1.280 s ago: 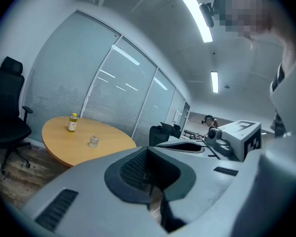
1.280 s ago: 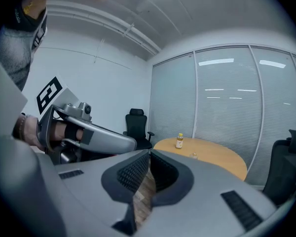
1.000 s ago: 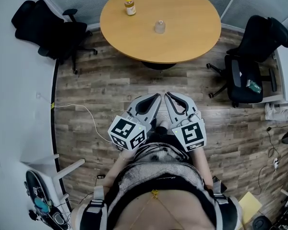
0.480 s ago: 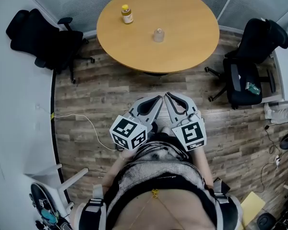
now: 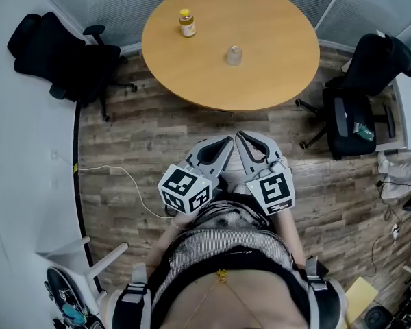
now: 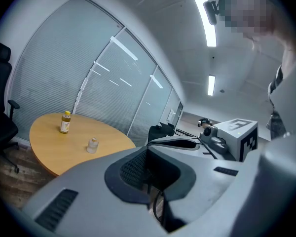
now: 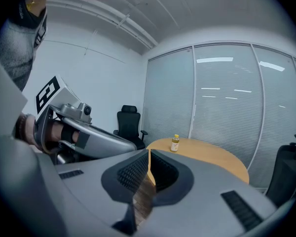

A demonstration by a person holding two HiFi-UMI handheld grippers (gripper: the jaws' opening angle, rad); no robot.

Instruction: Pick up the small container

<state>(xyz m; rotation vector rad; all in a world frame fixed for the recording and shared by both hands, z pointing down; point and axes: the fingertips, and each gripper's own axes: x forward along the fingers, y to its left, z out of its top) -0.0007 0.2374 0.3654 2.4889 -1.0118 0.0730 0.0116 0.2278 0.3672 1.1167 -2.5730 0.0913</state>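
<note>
A small clear container (image 5: pixel 233 55) stands near the middle of the round wooden table (image 5: pixel 274 81), and it also shows in the left gripper view as the container (image 6: pixel 92 144). A yellow-capped bottle (image 5: pixel 186 23) stands further left on the table. Both grippers hang over the wooden floor close to my body, well short of the table. My left gripper (image 5: pixel 225 142) is shut and empty, as its own view of the left gripper (image 6: pixel 149 157) confirms. My right gripper (image 5: pixel 240 138) is shut on nothing too, and from the right gripper (image 7: pixel 149 154) I see the bottle (image 7: pixel 175 143) but not the container.
Black office chairs stand left of the table (image 5: pixel 61 46) and right of it (image 5: pixel 359 101). A white cable (image 5: pixel 123 163) lies on the floor at left. A white desk (image 5: pixel 20 184) runs along the left side. Blinds cover the glass wall behind the table.
The table and both things on it have slid slightly lower in the head view, so I stand a little closer. Both grippers keep their pose and stay shut.
</note>
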